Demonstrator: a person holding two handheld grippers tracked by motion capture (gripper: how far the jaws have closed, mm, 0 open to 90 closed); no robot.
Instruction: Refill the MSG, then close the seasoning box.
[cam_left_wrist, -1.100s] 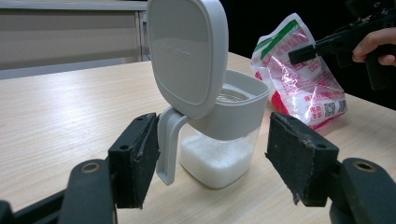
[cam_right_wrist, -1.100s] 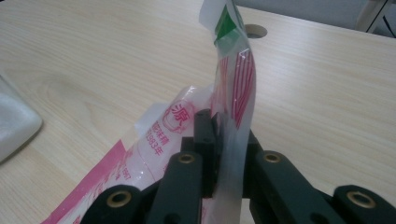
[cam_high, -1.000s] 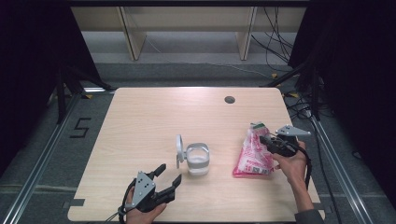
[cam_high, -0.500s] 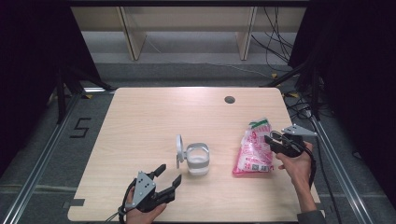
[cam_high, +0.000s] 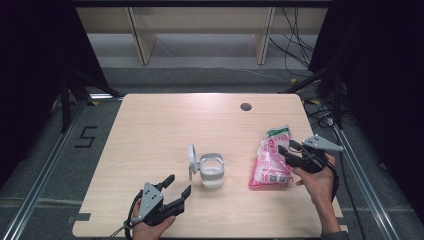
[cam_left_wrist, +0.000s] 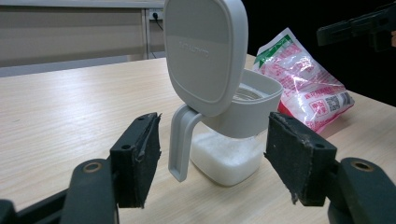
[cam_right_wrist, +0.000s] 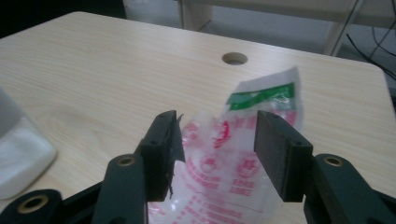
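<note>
A clear jar (cam_high: 211, 171) with white granules stands mid-table, its grey hinged lid (cam_high: 192, 160) flipped up on its left. In the left gripper view the jar (cam_left_wrist: 231, 144) and lid (cam_left_wrist: 205, 51) are just ahead of the jaws. A pink and white bag (cam_high: 270, 159) with a green top lies to the jar's right. My left gripper (cam_high: 178, 186) is open near the front edge, pointing at the jar. My right gripper (cam_high: 284, 150) is open, hovering over the bag's right side, with the bag (cam_right_wrist: 224, 172) seen between its jaws.
The light wood table (cam_high: 165, 125) has a round cable hole (cam_high: 245, 106) at the back right. Beyond the far edge are shelf legs and cables on the floor. A metal rail runs along each side of the table.
My right gripper has drawn back slightly toward the right and near side of the bag. The left gripper, jar and bag have stayed put.
</note>
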